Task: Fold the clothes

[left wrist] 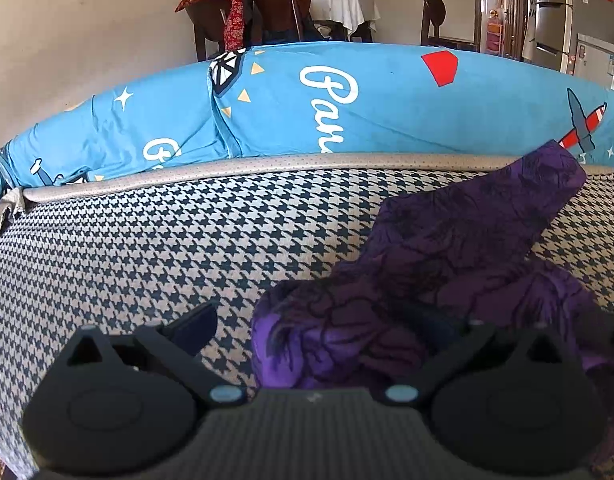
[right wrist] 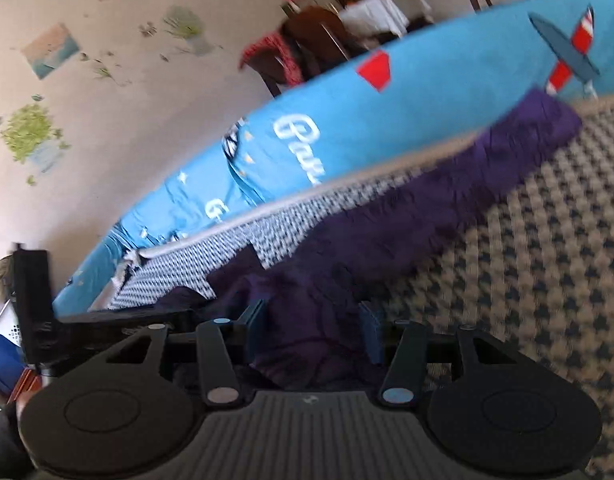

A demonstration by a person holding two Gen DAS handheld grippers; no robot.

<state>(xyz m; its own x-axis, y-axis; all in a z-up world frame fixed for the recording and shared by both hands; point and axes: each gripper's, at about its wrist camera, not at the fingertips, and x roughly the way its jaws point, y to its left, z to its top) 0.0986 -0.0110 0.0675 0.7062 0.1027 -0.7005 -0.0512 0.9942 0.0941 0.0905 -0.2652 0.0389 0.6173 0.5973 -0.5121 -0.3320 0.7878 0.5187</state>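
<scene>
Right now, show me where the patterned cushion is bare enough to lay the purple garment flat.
Bare houndstooth cushion lies left of the purple garment, bordered behind by the grey piping and blue cover. The right side is crowded: the garment lies bunched there, between the left gripper fingers.

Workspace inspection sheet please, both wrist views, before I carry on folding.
Surface: houndstooth cushion with a grey piped edge.
Job's things: purple garment lies crumpled on the cushion, one end reaching the piping.
Clutter: blue printed bolster lies behind the cushion.
Grippers: left gripper open, cloth between its fingers; right gripper open around a bunch of the garment.
Cables: nothing seen.
Surroundings: dark chairs, table with a white cloth, fridge, wall stickers. Right wrist view is blurred.
</scene>
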